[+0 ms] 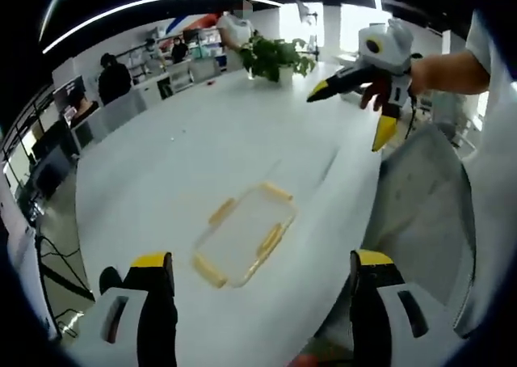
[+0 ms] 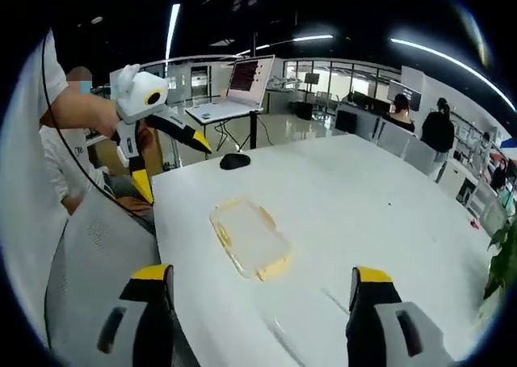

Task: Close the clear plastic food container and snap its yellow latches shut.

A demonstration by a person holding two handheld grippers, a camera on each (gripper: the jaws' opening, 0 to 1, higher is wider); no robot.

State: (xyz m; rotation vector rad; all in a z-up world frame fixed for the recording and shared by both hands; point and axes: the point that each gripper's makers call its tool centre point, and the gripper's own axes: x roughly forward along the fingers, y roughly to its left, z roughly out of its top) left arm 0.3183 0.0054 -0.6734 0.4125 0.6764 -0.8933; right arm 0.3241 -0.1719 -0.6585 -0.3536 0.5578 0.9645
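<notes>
1. Much of the room is hard to read: in the left gripper view, the people at the far desks (image 1: 113, 76) are small and blurred, and the potted plant (image 1: 275, 57) at the far end of the white table (image 1: 161, 173) shows little detail. In the right gripper view the plant is cut off at the edge of the picture.
2. The clear plastic food container (image 1: 245, 234) lies flat near the table's near edge, with its yellow latches (image 1: 270, 239) spread along its sides. Whether the lid is seated cannot be made out, since the plastic is see-through against the white top.
3. In the right gripper view the container (image 2: 249, 238) sits between the two raised jaws but well beyond them, touching neither.
4. The left gripper (image 2: 166, 161), held in a person's hand (image 2: 137, 145), hangs above the table's corner with its yellow-tipped jaws spread wide and nothing between them.
5. The right gripper (image 1: 349, 112), also gripped by a hand (image 1: 424, 72) on an outstretched arm, hovers above the table edge, jaws splayed wide and empty.
6. A grey chair back (image 1: 424, 213) stands beside the table; a laptop (image 2: 242, 88) sits on a stand beyond a dark mouse (image 2: 235, 162).
</notes>
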